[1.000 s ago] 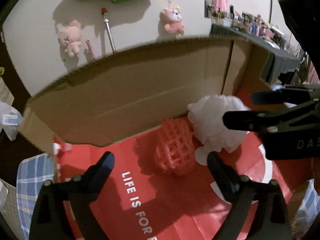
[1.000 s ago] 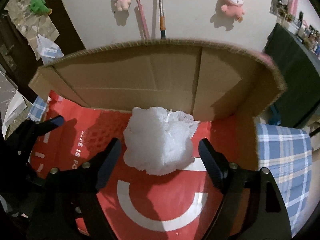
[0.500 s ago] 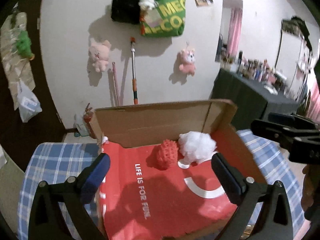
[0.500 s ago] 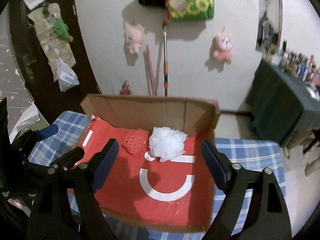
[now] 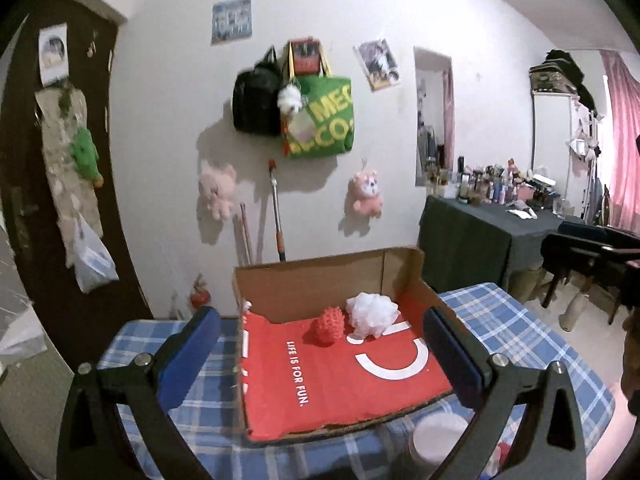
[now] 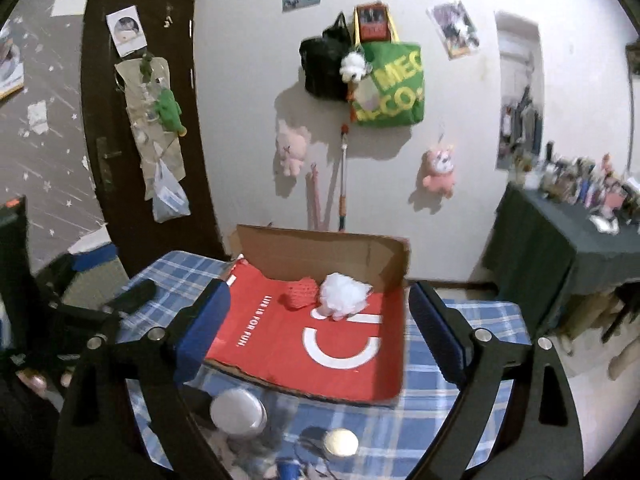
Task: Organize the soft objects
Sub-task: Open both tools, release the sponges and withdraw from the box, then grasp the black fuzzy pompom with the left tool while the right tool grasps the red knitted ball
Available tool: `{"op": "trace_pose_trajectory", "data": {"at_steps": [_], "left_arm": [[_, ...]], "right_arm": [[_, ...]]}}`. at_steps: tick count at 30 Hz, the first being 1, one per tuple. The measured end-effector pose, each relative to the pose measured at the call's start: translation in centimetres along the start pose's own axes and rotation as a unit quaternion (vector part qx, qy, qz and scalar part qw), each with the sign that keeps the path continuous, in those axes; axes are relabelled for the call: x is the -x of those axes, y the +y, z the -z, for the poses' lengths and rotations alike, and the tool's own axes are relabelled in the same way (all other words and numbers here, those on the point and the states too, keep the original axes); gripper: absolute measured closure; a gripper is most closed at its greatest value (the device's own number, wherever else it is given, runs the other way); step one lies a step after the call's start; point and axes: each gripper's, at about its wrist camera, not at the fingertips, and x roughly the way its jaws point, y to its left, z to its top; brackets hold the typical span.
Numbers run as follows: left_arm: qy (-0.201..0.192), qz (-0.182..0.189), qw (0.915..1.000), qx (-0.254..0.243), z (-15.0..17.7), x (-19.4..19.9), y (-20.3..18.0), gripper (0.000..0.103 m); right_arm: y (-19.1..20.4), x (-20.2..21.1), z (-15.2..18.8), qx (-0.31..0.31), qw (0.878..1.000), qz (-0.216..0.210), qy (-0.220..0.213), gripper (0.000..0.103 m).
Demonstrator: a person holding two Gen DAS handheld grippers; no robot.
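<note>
The red box point(image 5: 340, 384) reads "LIFE IS FOR FUN."; the white puff point(image 5: 372, 314) and red ball point(image 5: 329, 325) sit inside. The left gripper point(image 5: 324, 356) gapes empty; the right gripper point(image 6: 320, 324) is opening, empty

Lived-in bedroom in a home. Landmark: green tote bag point(image 5: 322, 118) hung on white wall w/ black backpack point(image 5: 256, 102) just left of it. Pink plush toys point(image 5: 365, 194) hang below the tote, posters above. Far right of it: dresser point(image 5: 480, 232) crowded w/ cosmetics bottles, pink curtain point(image 5: 624, 140). Far left: dark door point(image 6: 132, 128).
</note>
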Motion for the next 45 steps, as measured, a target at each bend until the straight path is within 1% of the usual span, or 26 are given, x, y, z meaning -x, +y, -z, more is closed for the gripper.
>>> {"op": "trace_pose_trajectory", "data": {"at_steps": [2,3,5,8,12,14,17,22,27,33,36,39,42,45], "left_arm": [[-0.018,-0.003,0.9998,-0.007,0.9,2.1,0.0,0.0],[-0.025,-0.006,0.9996,-0.007,1.4,3.0,-0.1,0.0],[-0.036,-0.002,0.9993,-0.004,2.6,4.9,-0.1,0.0],[-0.058,-0.015,0.9982,-0.003,4.4,7.1,-0.2,0.0],[-0.081,-0.017,0.9965,0.004,6.6,9.6,-0.8,0.0],[-0.082,-0.016,0.9965,0.01,7.6,10.3,-1.2,0.0],[-0.073,-0.007,0.9971,0.024,9.7,10.7,-1.6,0.0],[-0.062,-0.025,0.9973,0.031,13.2,10.5,-2.8,0.0],[-0.039,-0.025,0.9984,0.033,16.1,9.6,-3.9,0.0],[-0.02,-0.022,0.999,0.035,18.6,8.5,-4.8,0.0],[0.0,-0.016,0.9992,0.038,19.7,7.6,-5.0,0.0],[0.015,-0.023,0.9988,0.04,20.7,6.9,-5.0,0.0],[0.034,-0.02,0.9982,0.046,21.7,6.1,-4.8,0.0],[0.051,-0.026,0.9971,0.05,22.8,5.4,-4.7,0.0]], "right_arm": [[0.4,1.6,1.2,0.012,1.0,0.008,-0.016,0.01],[0.7,2.6,1.9,0.015,1.0,0.012,-0.024,0.008],[1.3,4.3,3.5,0.023,0.999,0.016,-0.041,0.005],[2.3,6.7,5.8,0.033,0.997,0.03,-0.066,0.005],[3.6,8.8,8.5,0.035,0.996,0.028,-0.079,0.005],[4.3,9.8,10.2,0.036,0.995,0.031,-0.088,0.005],[4.7,10.3,12.6,0.027,0.995,0.034,-0.091,0.005],[4.7,9.7,16.7,-0.002,0.995,0.053,-0.085,0.005],[4.6,9.0,20.1,-0.008,0.993,0.08,-0.083,0.005],[3.8,6.8,23.1,-0.03,0.996,0.078,-0.043,0.005],[3.7,5.7,24.2,-0.032,0.996,0.077,-0.023,0.005],[3.4,4.6,25.6,-0.039,0.996,0.08,-0.007,0.005],[3.0,3.6,26.3,-0.048,0.996,0.077,0.014,0.005],[2.8,2.8,27.3,-0.051,0.995,0.082,0.028,0.005]]}}
